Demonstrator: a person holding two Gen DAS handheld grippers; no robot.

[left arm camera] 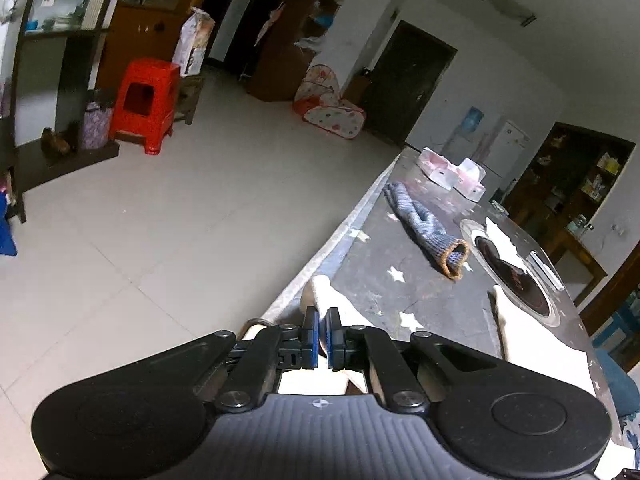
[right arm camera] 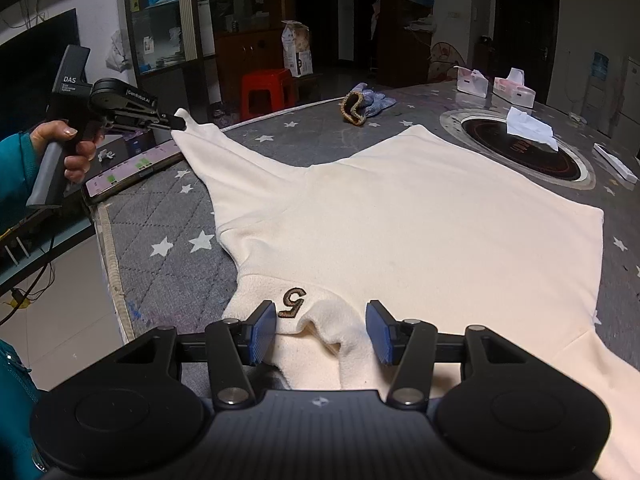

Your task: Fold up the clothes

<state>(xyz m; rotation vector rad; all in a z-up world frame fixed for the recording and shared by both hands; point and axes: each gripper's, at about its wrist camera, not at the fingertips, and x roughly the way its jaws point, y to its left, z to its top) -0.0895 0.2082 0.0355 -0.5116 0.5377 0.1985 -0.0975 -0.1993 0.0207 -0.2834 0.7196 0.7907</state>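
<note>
I'm pinching the sleeve tip (right arm camera: 183, 117) with left gripper (right arm camera: 176, 122) fingers upper left, sweater (right arm camera: 400, 216) collar sitting between right gripper (right arm camera: 322, 330) spread fingers.

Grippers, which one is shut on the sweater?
The left gripper, pinching the sweater sleeve tip; the right gripper is open over the collar.

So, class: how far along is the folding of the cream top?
Done: cream top spread flat on the star-print table cover. In hand: left hand-held gripper pinches the sleeve end; right hand-held gripper hangs open at the collar. Left: every fold.
</note>
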